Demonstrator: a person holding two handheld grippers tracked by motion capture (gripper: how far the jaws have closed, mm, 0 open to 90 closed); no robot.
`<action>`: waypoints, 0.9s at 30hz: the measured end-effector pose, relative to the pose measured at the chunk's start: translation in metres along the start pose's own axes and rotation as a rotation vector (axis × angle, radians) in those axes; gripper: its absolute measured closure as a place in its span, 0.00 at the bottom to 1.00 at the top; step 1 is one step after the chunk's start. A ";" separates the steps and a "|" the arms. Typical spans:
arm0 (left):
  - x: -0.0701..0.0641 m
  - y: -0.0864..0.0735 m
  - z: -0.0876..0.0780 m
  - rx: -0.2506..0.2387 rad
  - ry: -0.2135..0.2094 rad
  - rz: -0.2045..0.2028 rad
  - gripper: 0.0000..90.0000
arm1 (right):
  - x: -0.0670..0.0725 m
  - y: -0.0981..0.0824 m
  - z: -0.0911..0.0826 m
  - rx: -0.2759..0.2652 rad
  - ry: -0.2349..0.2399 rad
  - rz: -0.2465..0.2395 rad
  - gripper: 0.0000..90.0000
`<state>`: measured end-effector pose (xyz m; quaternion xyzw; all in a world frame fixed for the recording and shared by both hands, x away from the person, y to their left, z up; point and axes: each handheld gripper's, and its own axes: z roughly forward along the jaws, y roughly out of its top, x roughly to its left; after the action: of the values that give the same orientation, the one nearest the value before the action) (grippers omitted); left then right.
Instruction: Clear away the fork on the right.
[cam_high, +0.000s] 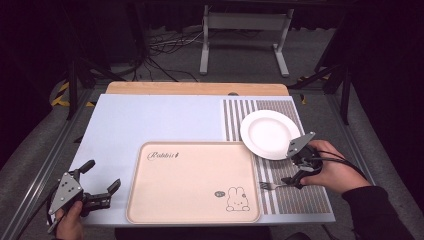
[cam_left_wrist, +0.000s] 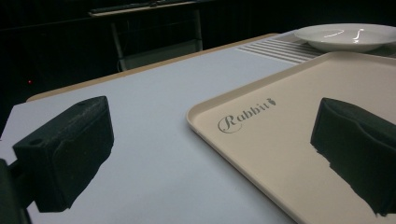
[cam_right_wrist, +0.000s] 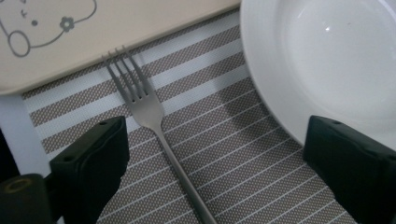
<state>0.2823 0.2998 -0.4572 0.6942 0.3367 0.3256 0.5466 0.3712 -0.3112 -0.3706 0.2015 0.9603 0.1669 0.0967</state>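
Note:
A grey metal fork (cam_right_wrist: 140, 100) lies on the striped placemat (cam_right_wrist: 233, 140), tines toward the beige tray (cam_right_wrist: 116, 32). My right gripper (cam_right_wrist: 219, 165) is open and low over the mat, with the fork's handle running between its jaws and touching neither. In the high view the fork (cam_high: 270, 186) lies just right of the tray (cam_high: 192, 180), with my right gripper (cam_high: 295, 172) over its handle end. A white plate (cam_high: 270, 134) rests on the mat beyond it. My left gripper (cam_high: 102, 176) hangs open and empty at the table's near left corner, beside the tray's left edge.
The tray (cam_left_wrist: 299, 140) bears a "Rabbit" print and a rabbit drawing, with nothing on it. The plate (cam_right_wrist: 327, 60) lies close to my right gripper's right jaw. Pale blue tabletop (cam_left_wrist: 154, 116) stretches left of the tray. A metal stand (cam_high: 245, 30) and cables are on the floor behind the table.

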 end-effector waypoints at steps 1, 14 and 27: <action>0.000 0.000 0.000 0.000 -0.001 0.000 0.00 | 0.000 0.000 0.001 0.010 0.002 -0.011 0.11; 0.000 0.000 0.000 0.005 -0.003 -0.001 0.00 | -0.007 0.000 0.009 0.104 -0.004 -0.018 0.11; 0.000 -0.001 0.001 -0.001 -0.002 -0.004 0.00 | -0.001 -0.001 0.020 0.179 0.070 -0.153 0.31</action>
<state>0.2830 0.2991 -0.4579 0.6935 0.3374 0.3241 0.5479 0.3773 -0.3067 -0.3890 0.1293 0.9867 0.0797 0.0571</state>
